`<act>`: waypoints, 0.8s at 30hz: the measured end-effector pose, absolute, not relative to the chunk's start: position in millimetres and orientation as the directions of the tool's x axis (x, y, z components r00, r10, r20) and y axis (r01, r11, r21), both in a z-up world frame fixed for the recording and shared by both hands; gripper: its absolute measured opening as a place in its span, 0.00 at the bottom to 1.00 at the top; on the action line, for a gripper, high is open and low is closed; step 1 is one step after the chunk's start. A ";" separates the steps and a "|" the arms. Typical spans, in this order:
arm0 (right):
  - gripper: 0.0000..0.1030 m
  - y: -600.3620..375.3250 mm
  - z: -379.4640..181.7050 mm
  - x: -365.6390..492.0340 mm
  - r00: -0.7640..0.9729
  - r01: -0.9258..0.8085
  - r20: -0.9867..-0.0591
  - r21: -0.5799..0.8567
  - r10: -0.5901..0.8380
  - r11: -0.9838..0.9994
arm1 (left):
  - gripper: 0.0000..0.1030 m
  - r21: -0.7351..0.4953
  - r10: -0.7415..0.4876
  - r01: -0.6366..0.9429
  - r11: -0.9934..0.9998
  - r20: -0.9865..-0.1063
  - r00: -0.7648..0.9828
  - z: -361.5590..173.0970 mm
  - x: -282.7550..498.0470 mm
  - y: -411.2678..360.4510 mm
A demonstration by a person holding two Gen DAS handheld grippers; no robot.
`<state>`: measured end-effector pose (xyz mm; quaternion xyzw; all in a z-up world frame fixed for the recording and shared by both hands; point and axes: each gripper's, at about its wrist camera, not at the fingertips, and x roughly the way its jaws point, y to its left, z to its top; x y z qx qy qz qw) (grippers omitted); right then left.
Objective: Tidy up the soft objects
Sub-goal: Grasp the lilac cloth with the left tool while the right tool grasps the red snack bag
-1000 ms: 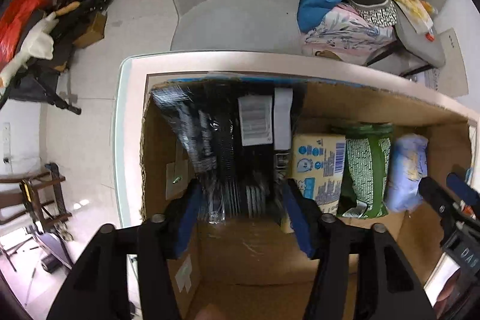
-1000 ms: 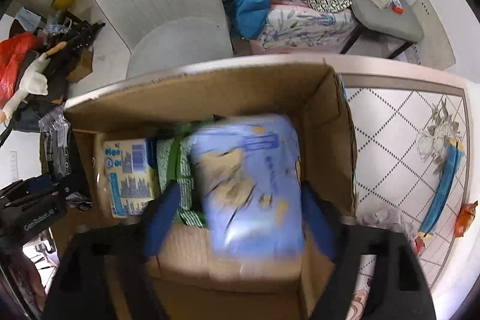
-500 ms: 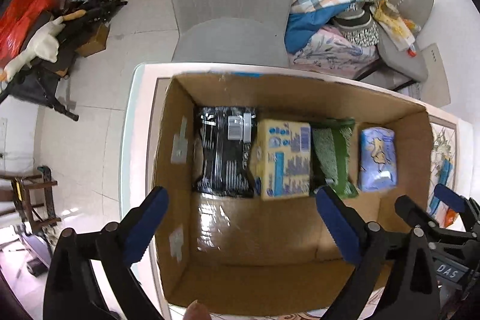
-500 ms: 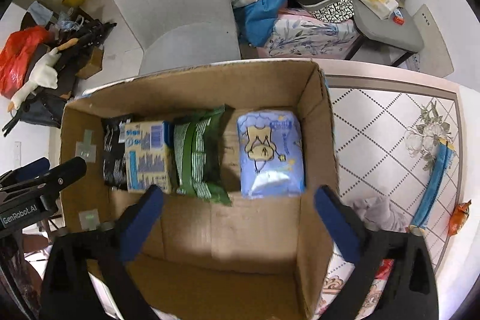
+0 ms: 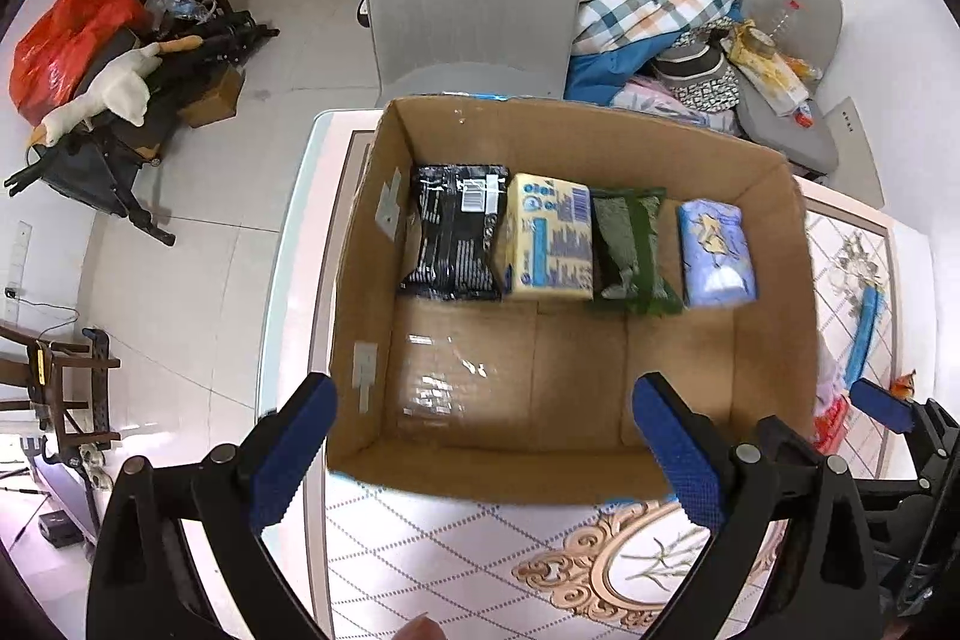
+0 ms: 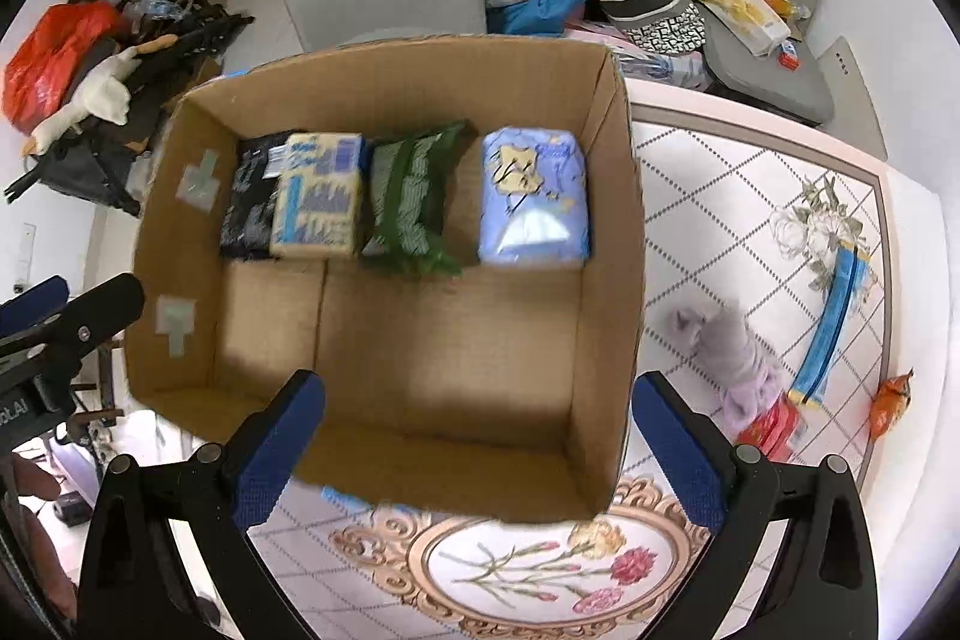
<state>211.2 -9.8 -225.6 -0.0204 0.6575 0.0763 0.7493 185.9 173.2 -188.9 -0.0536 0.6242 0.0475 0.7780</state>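
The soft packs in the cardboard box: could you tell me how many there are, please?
4, in one row along the far wall: black pack, yellow pack, green pack, blue pack. None appear hidden.

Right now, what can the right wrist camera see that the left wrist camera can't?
Only the right wrist view shows the grey-and-lilac soft cloth lying whole on the table and the flower picture. Only the left wrist view shows the wooden frame on the floor. Both show the cardboard box with four packs in a row, black, yellow, green and blue.

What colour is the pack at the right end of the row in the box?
Light blue pack with a yellow cartoon print; clearest in the right wrist view.
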 end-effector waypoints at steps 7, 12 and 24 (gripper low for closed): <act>1.00 -12.7 -185.0 168.5 0.189 -0.158 -0.973 0.100 0.130 0.982 | 0.98 -0.015 0.022 -0.126 0.992 -0.960 0.280 -158.4 144.3 160.5; 1.00 -18.9 -158.0 144.4 0.231 -0.167 -0.961 0.113 0.150 0.980 | 0.98 -0.031 0.010 -0.127 0.991 -0.952 0.306 -139.4 122.3 157.5; 1.00 -51.6 -121.8 113.4 0.274 -0.152 -0.929 0.211 0.247 0.966 | 0.98 -0.034 -0.008 -0.062 0.998 -0.926 0.378 -91.1 103.5 117.1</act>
